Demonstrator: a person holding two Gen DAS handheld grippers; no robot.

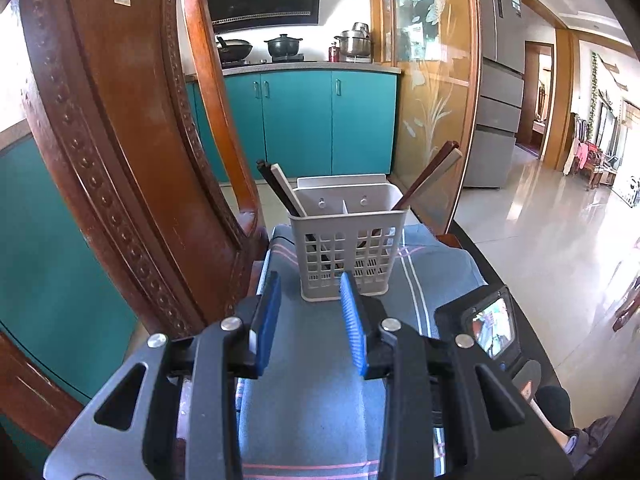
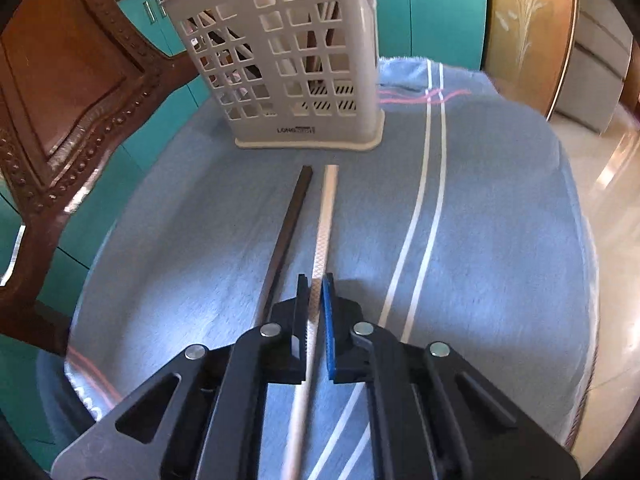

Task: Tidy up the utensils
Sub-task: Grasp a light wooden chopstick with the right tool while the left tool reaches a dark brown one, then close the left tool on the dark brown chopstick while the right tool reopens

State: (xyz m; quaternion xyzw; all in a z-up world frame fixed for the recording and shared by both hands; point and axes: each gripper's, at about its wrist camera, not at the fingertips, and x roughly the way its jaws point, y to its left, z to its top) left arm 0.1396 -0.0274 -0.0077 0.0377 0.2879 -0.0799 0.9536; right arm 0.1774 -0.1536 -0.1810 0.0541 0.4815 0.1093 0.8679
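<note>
Left wrist view: left gripper (image 1: 310,280) spread, nothing between its blue pads, hovering over the blue towel (image 1: 432,276) just near of the white utensil basket (image 1: 346,248). Basket upright on the towel, two compartments; chopsticks (image 1: 280,188) lean out of the left one, another pair (image 1: 430,174) leans out of the right. Wooden chair back (image 1: 120,140) on the left.

Right wrist view: right gripper (image 2: 317,280) pinching the white chopstick (image 2: 326,216), which lies on the towel pointing toward the basket. Dark chopstick (image 2: 290,224) lies just beside it on the left, not held. Both tips stop short of the basket base.
</note>
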